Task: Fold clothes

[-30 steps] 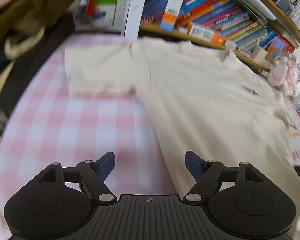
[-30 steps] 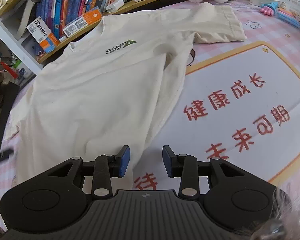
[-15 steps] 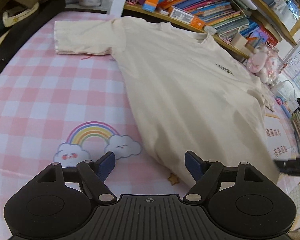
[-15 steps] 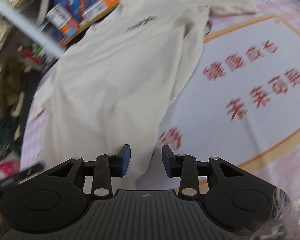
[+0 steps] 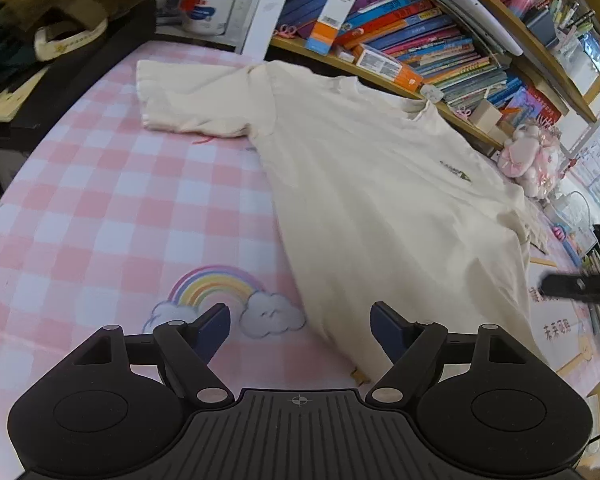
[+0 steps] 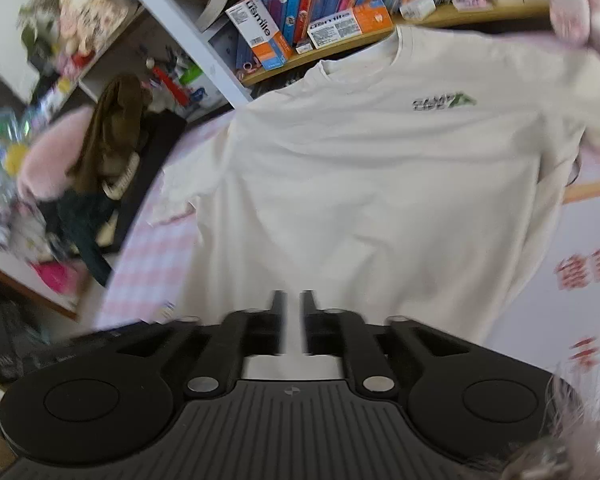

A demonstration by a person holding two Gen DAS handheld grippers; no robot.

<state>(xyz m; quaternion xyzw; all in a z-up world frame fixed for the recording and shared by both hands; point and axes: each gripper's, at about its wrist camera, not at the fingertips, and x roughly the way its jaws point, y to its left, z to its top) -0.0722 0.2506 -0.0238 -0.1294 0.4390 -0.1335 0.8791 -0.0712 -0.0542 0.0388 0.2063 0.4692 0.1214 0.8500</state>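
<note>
A cream T-shirt (image 5: 372, 184) with a small chest logo lies flat, front up, on a pink checked table cover (image 5: 100, 208). It also shows in the right wrist view (image 6: 380, 184). My left gripper (image 5: 300, 330) is open and empty, just above the cover at the shirt's bottom left corner. My right gripper (image 6: 293, 312) has its jaws nearly closed with a narrow gap, over the shirt's hem; the frame is blurred and I cannot tell whether cloth is between them. The right gripper shows as a dark blurred bar in the left wrist view (image 5: 580, 286).
A low shelf of books (image 5: 420, 44) runs along the table's far edge. A pink plush toy (image 5: 528, 156) sits at the far right. Dark clothes and a bag (image 5: 52, 4) are piled beyond the left edge. A white mat with red characters (image 6: 588, 268) lies right of the shirt.
The right gripper swung left to the middle of the hem and its jaws narrowed to a small gap. The left gripper stayed open and shifted slightly towards the shirt's corner.
</note>
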